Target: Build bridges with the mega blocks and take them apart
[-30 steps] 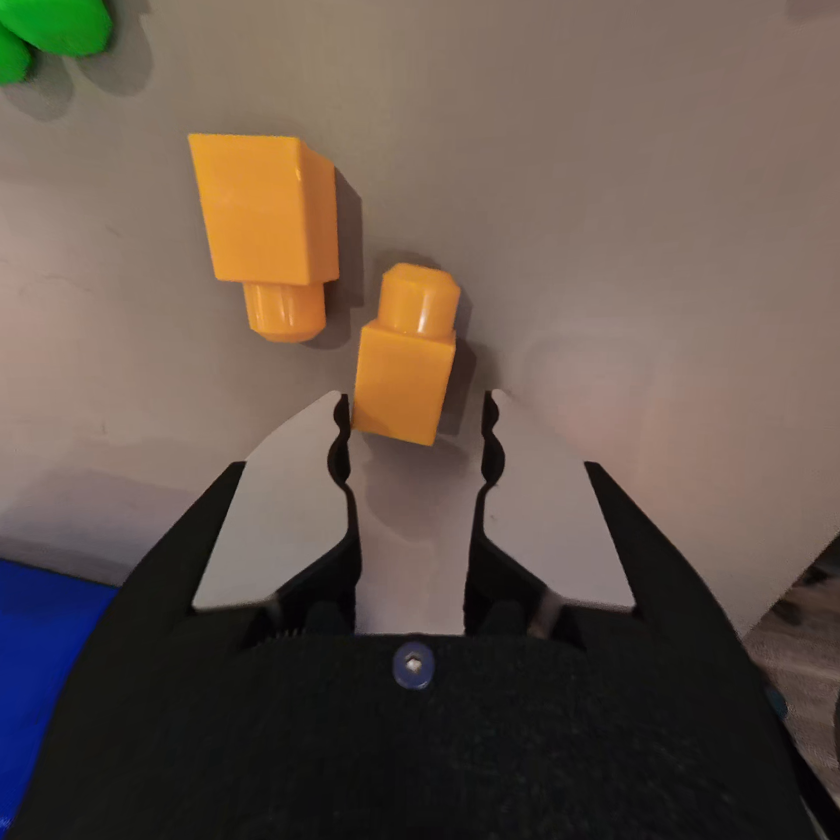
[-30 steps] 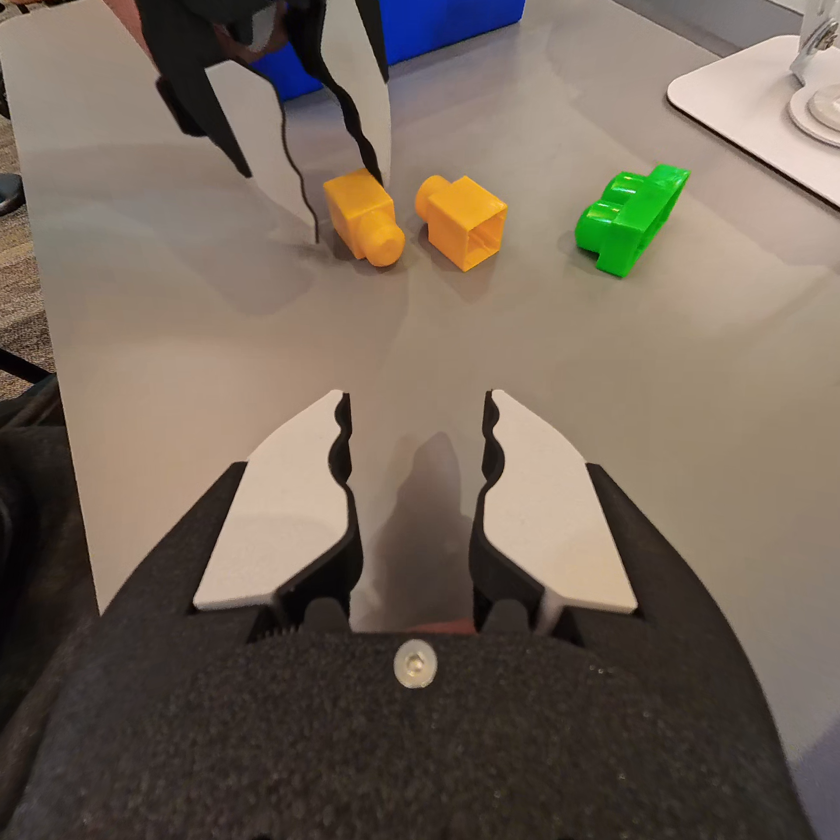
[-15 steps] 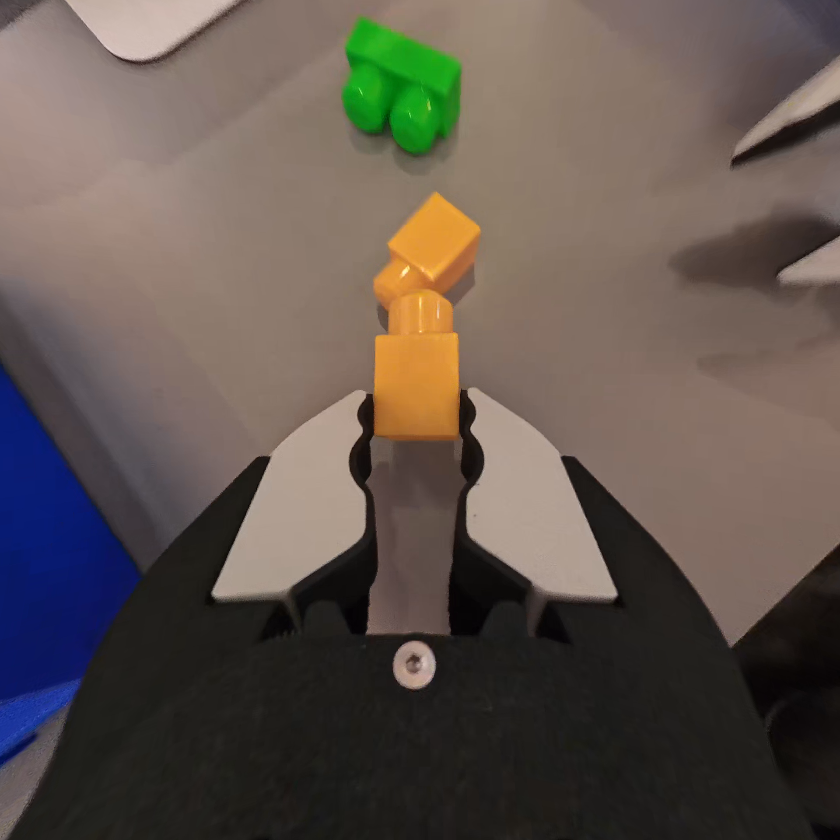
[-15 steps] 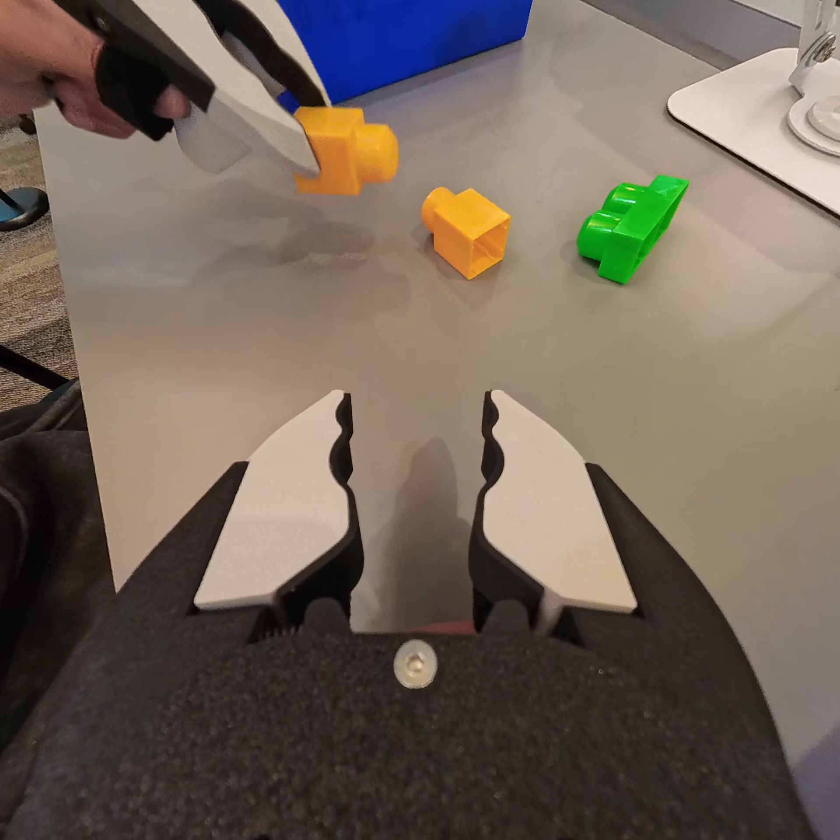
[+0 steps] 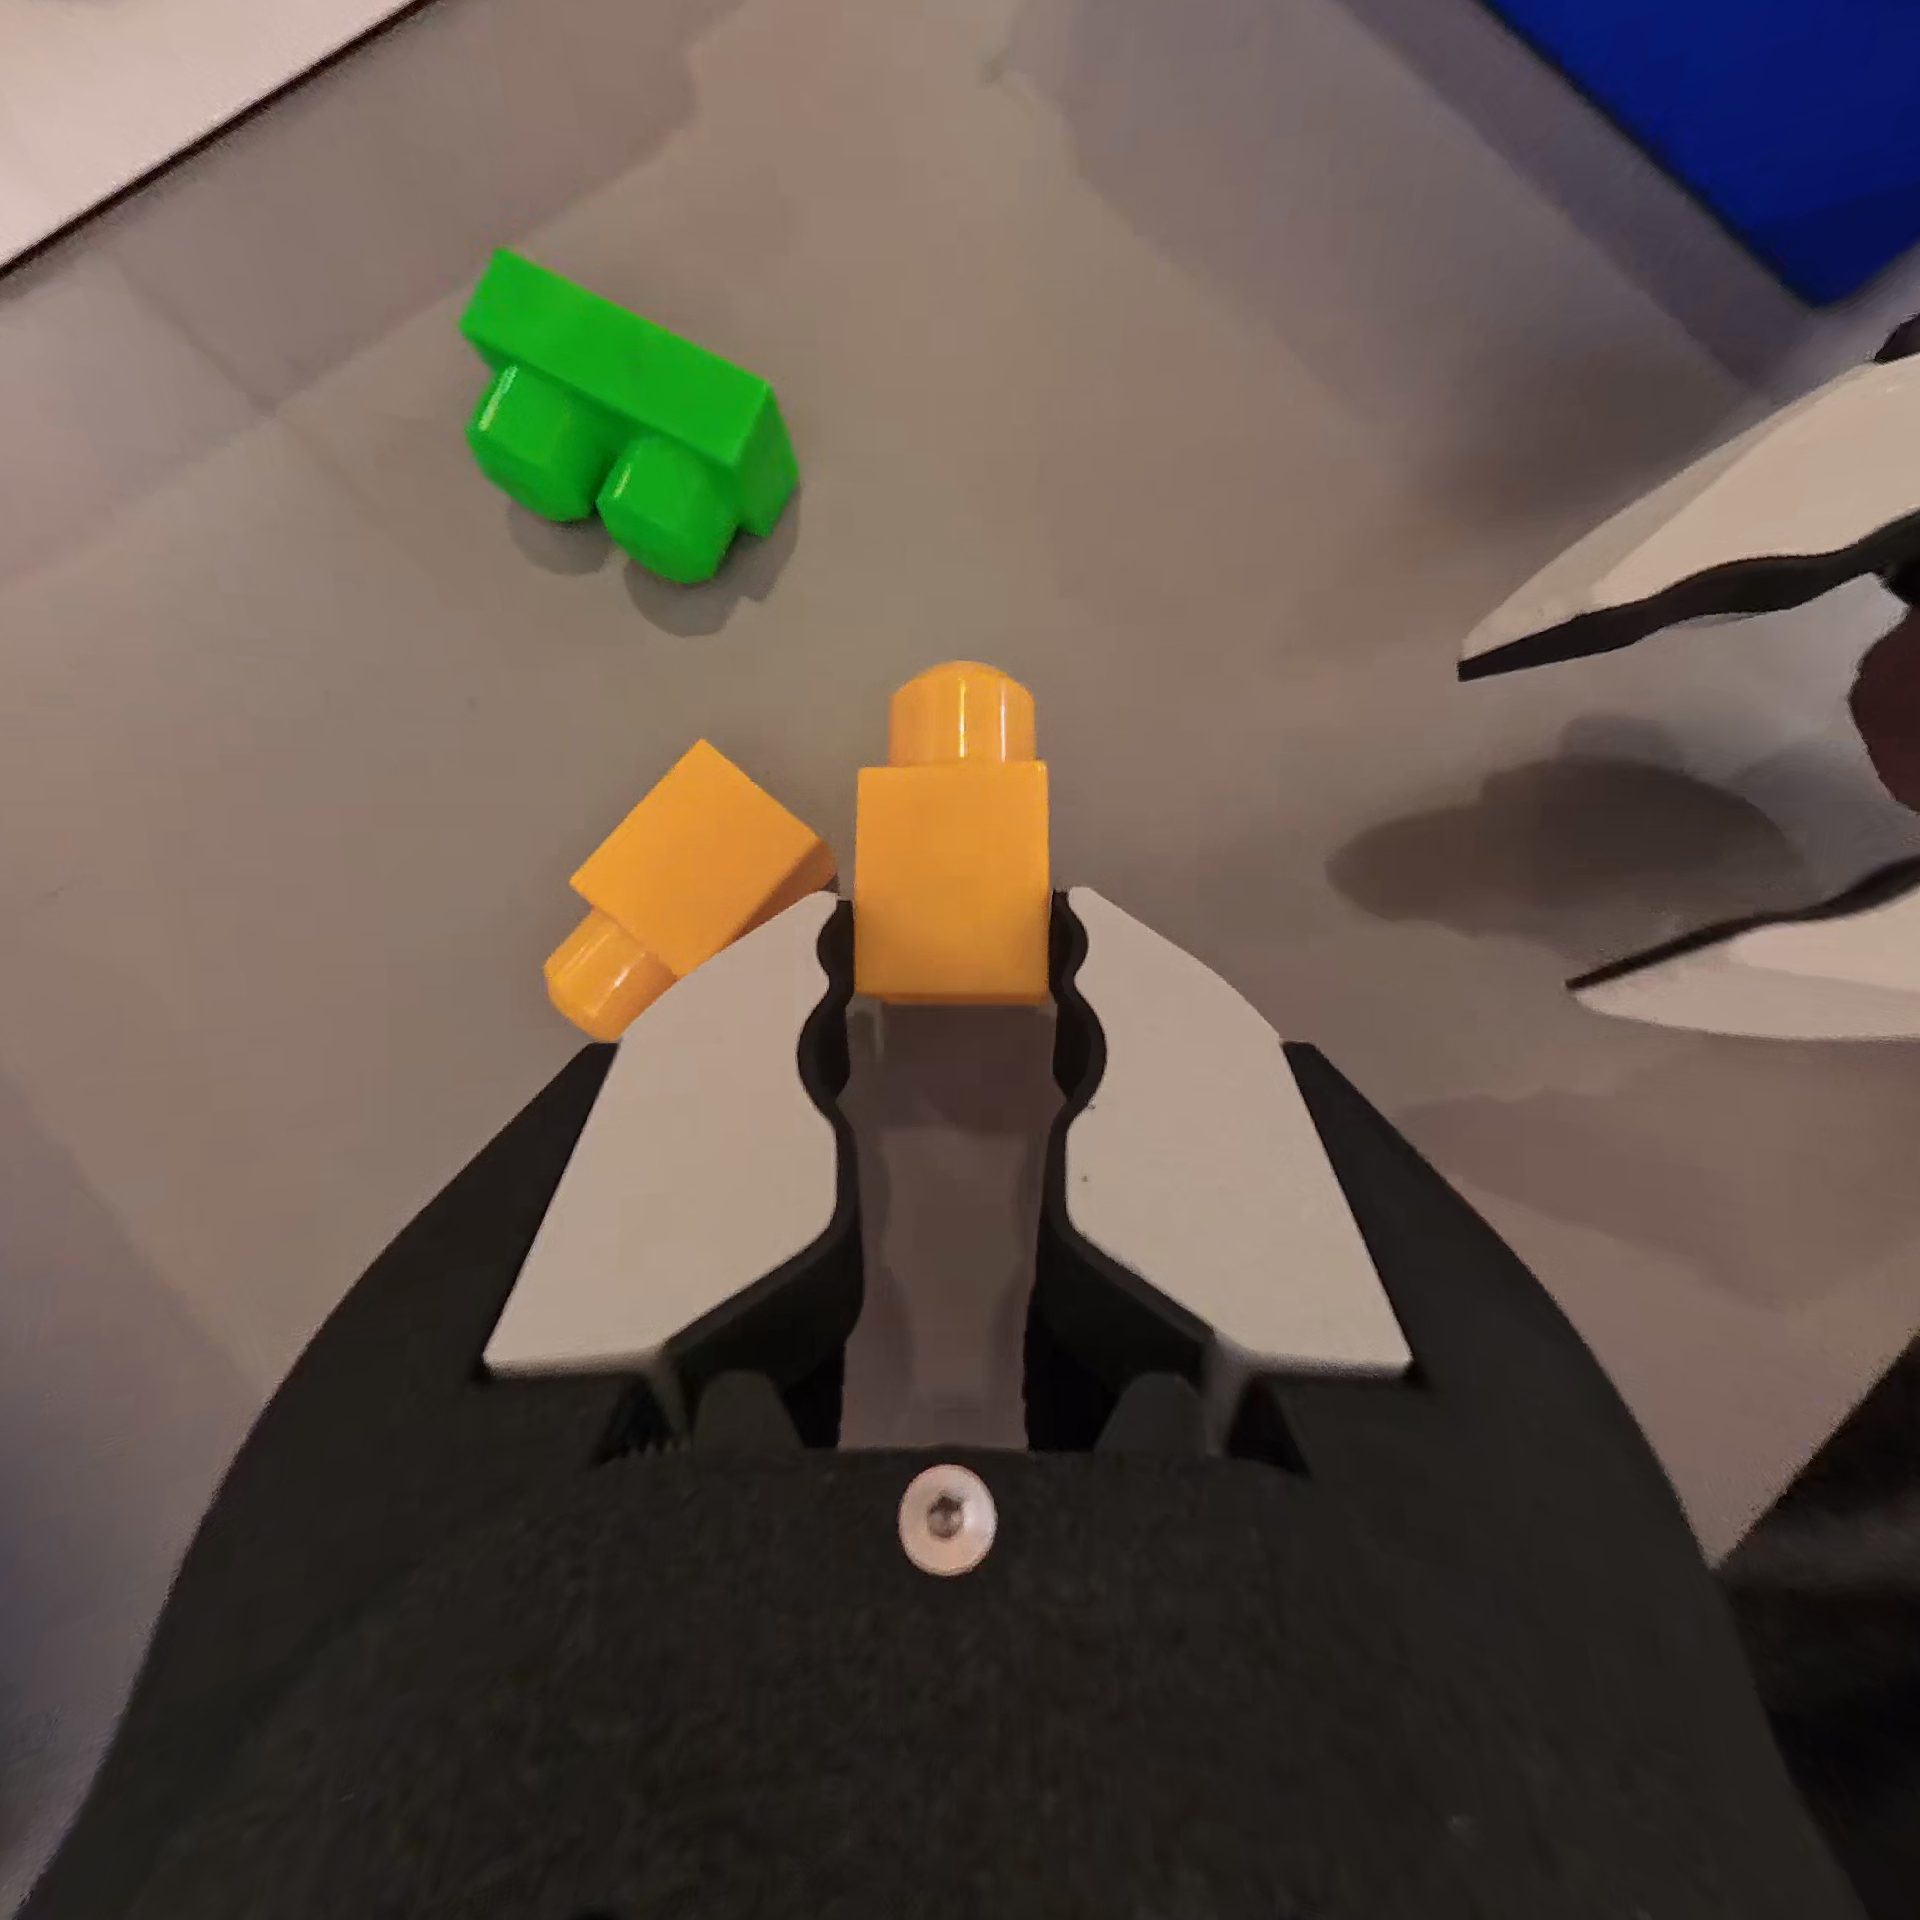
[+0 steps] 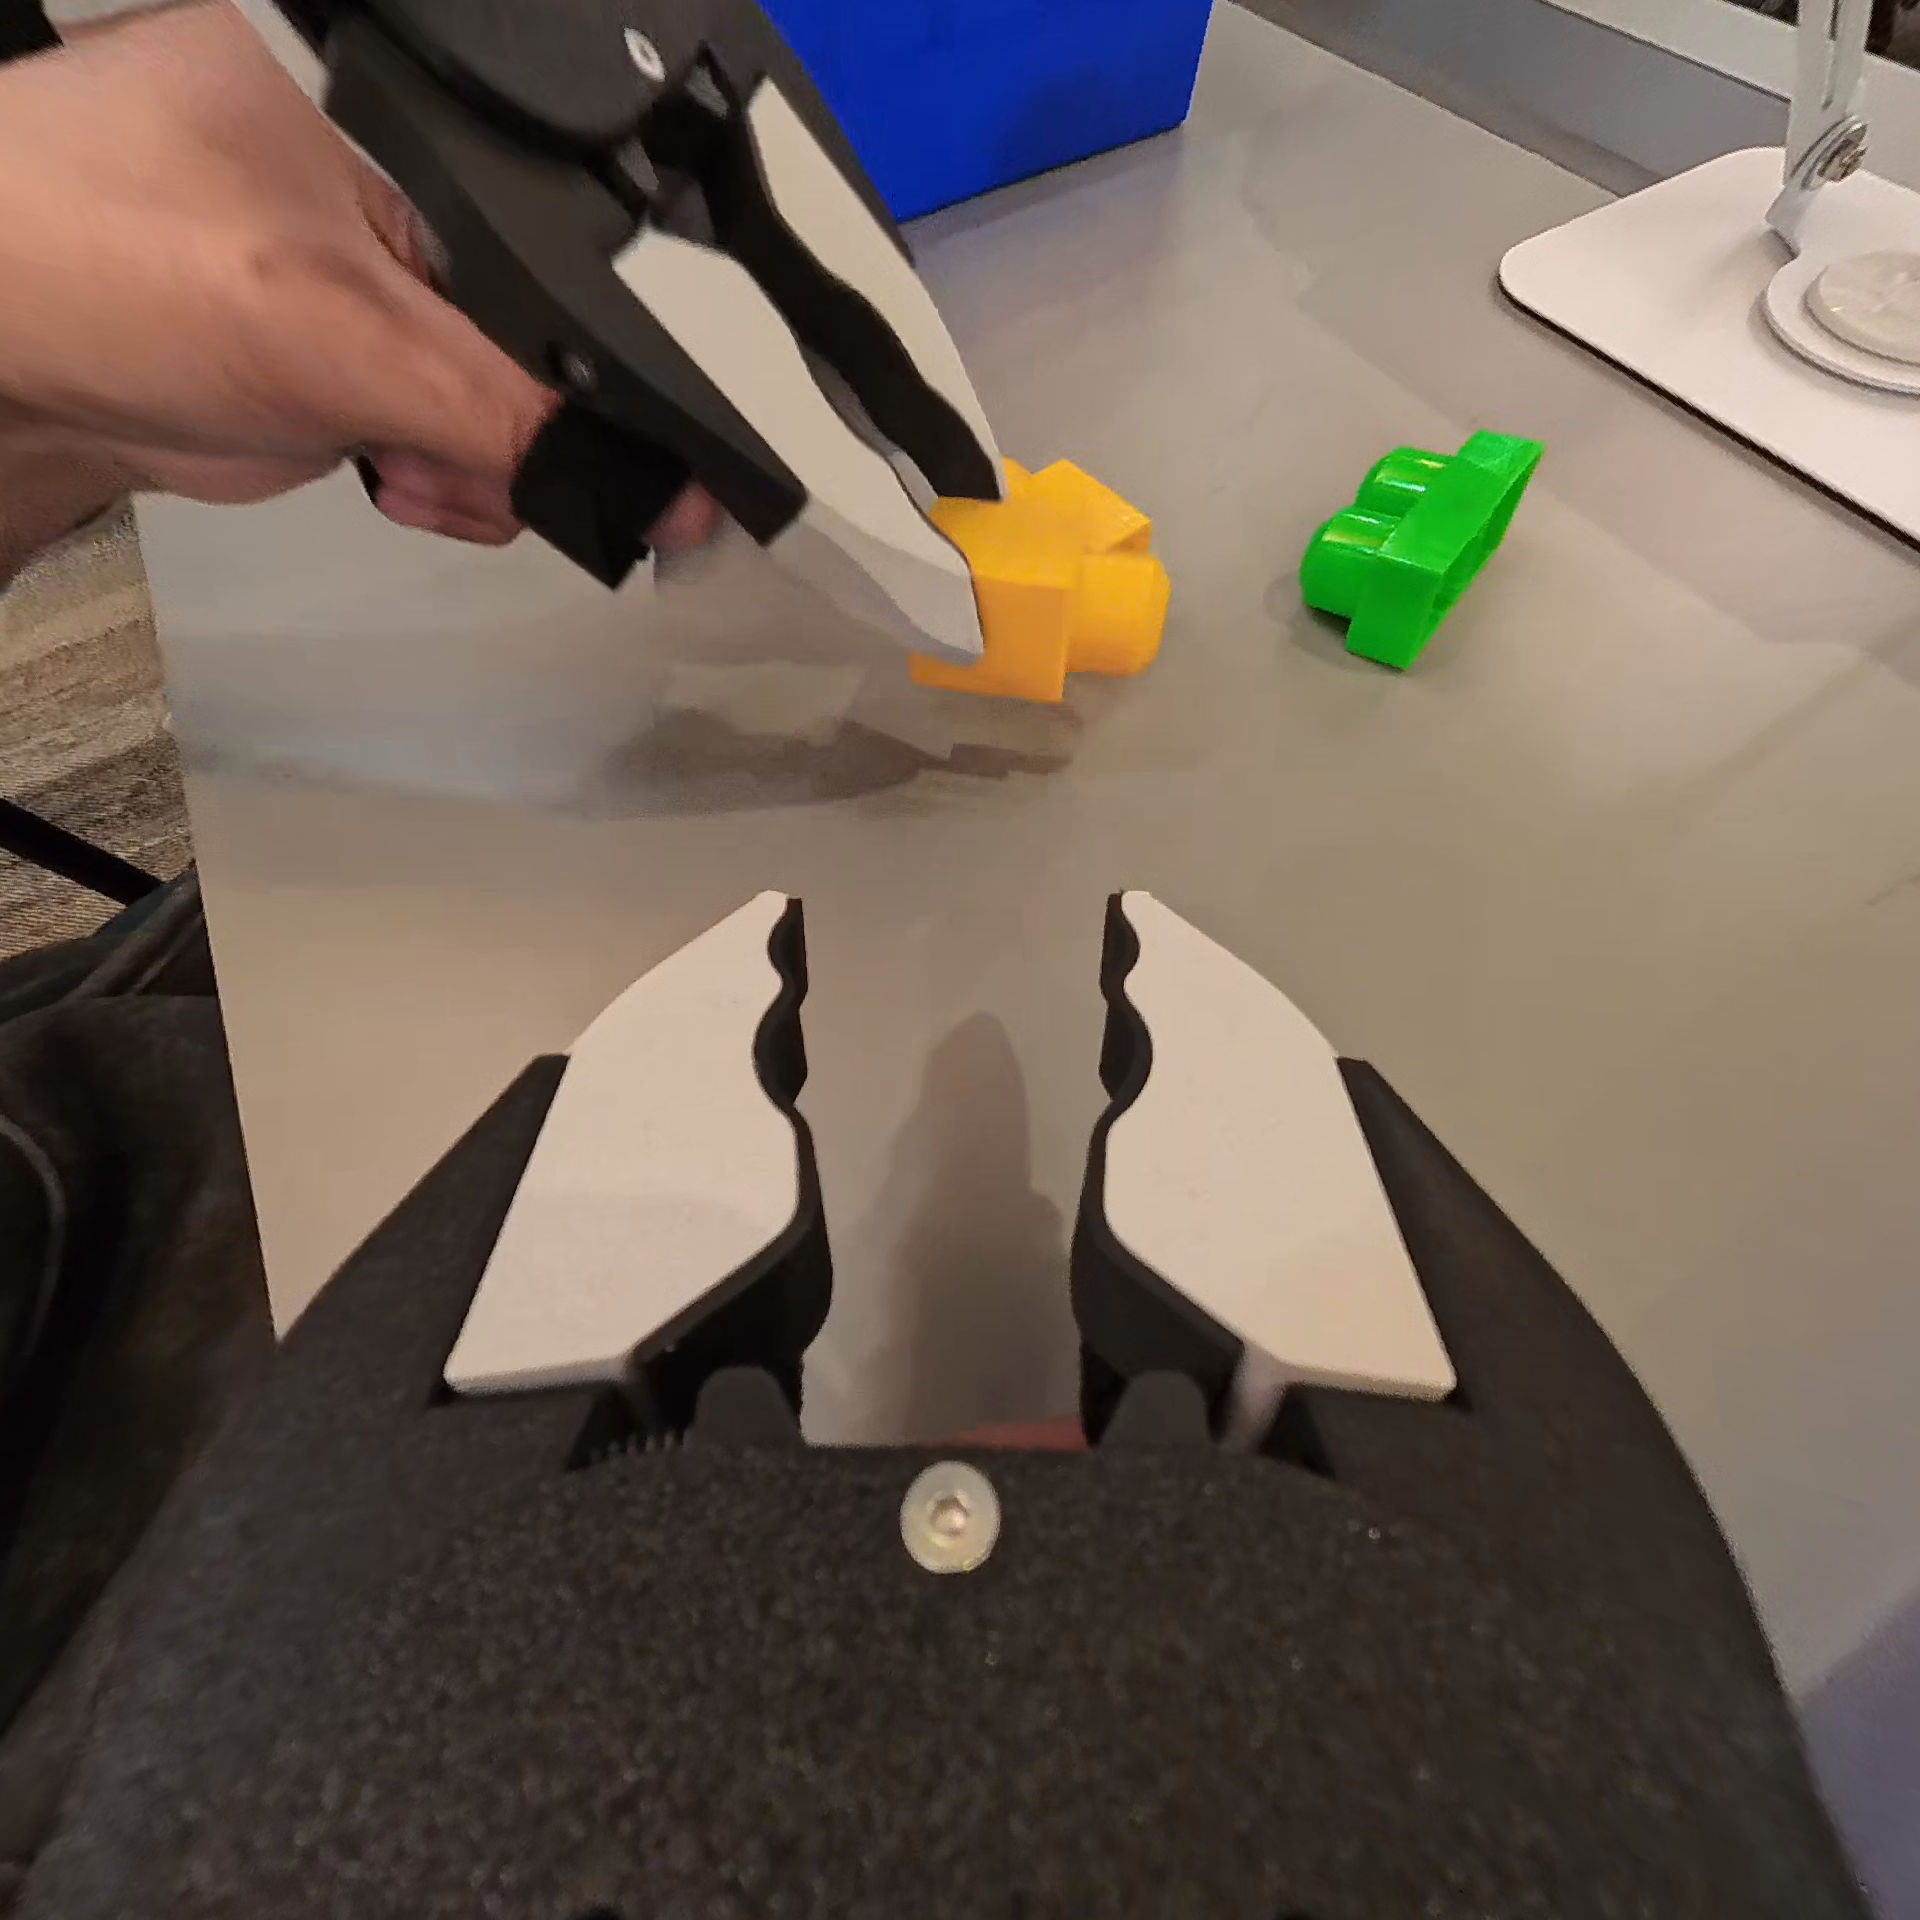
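Observation:
My left gripper [image 5: 951, 914] is shut on an orange one-stud block [image 5: 951, 883], its stud pointing forward, held just above the grey table. It also shows in the right wrist view [image 6: 1029, 613], gripped by the left gripper [image 6: 956, 561]. A second orange block [image 5: 686, 873] lies on its side just left of the held one; in the right wrist view [image 6: 1101, 499] it is mostly hidden behind it. A green two-stud block [image 5: 623, 416] lies on its side farther off, and shows in the right wrist view [image 6: 1413, 551]. My right gripper [image 6: 951, 914] is open and empty over bare table.
A blue bin [image 6: 997, 83] stands at the back of the grey table [image 6: 1455, 935]. A white stand base [image 6: 1683, 281] sits at the far right. A hand [image 6: 208, 312] holds the left gripper. The table's left edge [image 6: 197, 852] is close.
The left gripper closed on the orange block, lifted it, and has carried it down beside the second orange block. The right gripper has stayed open and nearly still.

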The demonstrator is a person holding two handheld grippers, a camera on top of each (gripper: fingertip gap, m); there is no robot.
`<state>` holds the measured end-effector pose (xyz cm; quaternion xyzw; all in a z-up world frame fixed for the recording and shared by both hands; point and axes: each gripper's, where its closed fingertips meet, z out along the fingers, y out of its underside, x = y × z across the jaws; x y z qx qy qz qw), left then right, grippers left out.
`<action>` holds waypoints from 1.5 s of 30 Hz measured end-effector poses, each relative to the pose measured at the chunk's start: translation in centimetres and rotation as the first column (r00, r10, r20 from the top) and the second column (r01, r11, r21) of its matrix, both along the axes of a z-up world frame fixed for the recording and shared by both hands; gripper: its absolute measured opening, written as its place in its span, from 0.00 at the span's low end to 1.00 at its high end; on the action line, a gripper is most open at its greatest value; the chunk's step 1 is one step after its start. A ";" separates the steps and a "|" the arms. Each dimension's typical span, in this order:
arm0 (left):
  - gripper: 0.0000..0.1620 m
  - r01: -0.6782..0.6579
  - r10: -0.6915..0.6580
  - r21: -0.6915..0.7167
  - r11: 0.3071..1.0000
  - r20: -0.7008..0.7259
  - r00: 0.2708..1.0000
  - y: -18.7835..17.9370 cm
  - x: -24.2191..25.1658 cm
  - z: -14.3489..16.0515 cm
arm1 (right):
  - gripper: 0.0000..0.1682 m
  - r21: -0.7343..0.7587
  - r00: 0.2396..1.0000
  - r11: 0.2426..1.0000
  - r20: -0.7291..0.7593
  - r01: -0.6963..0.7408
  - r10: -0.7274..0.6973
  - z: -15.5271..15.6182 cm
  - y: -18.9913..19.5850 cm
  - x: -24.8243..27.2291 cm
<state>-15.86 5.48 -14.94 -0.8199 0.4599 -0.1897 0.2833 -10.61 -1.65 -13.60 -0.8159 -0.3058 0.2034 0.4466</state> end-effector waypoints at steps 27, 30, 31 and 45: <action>0.22 -0.236 0.237 -0.039 0.971 0.005 0.972 1.8 -10.2 -2.6 | 0.32 -0.023 0.999 1.000 0.031 -0.016 0.017 -0.9 -0.1 -0.8; 0.41 -0.218 0.219 -0.040 0.975 0.011 0.976 1.1 -9.8 -2.2 | 0.32 -0.022 0.999 1.000 0.031 -0.012 0.012 -0.9 0.0 -0.6; 0.41 -0.203 0.203 -0.030 0.979 0.011 0.979 0.9 -9.6 -1.6 | 0.32 -0.022 1.000 1.000 0.029 -0.009 0.010 -0.9 0.0 -0.5; 0.36 0.419 -0.462 -0.196 0.886 -0.437 0.772 6.4 -5.0 -1.9 | 0.32 -0.016 1.000 1.000 0.026 0.008 -0.008 -0.6 0.3 0.5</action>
